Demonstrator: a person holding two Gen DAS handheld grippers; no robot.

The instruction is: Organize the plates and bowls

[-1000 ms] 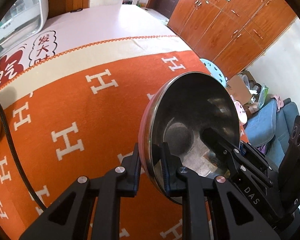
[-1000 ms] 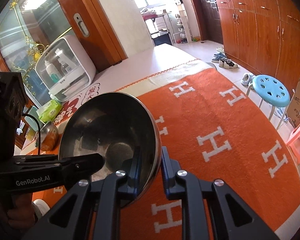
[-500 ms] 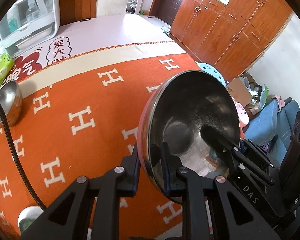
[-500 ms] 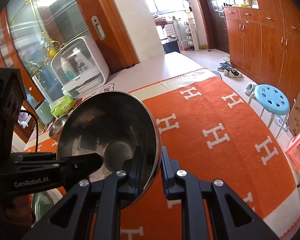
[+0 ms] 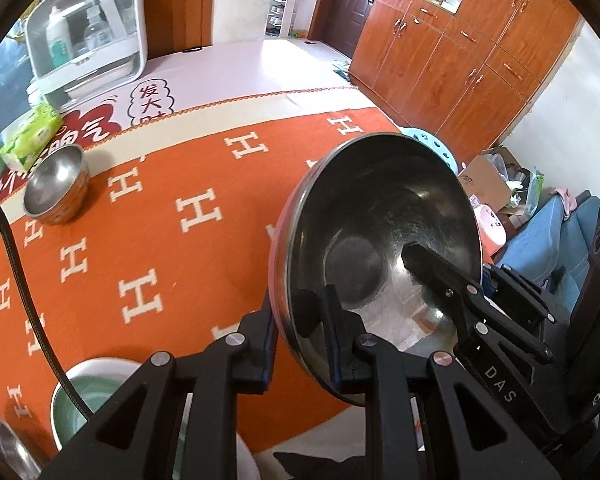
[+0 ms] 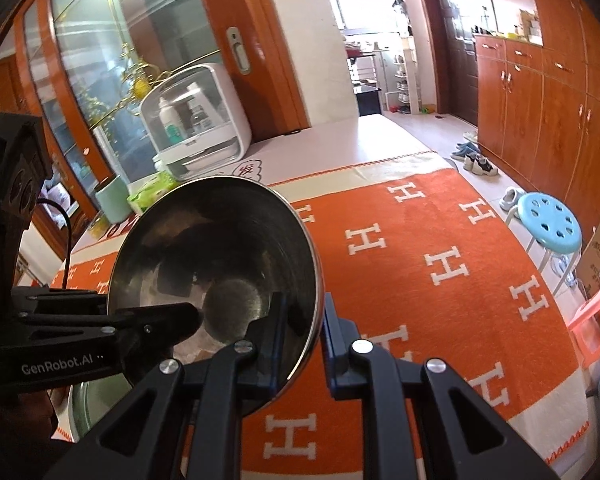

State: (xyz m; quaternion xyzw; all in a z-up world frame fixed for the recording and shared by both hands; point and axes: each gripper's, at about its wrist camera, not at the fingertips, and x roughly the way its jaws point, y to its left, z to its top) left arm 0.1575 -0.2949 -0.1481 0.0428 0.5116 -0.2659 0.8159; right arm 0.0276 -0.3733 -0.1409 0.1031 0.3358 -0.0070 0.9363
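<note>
You're holding one steel bowl (image 5: 384,236) in the air above the orange cloth (image 5: 172,240), tilted on edge, its mouth facing both cameras. Your left gripper (image 5: 300,340) is clamping the bowl's left rim, your right gripper (image 6: 302,340) is clamping the opposite rim. Beyond the held bowl, a second small steel bowl (image 5: 56,186) is sitting upright. A green-lined bowl (image 5: 96,396) nearer you is getting cut off by the gripper frame; a shiny dish edge at the corner is unclear.
</note>
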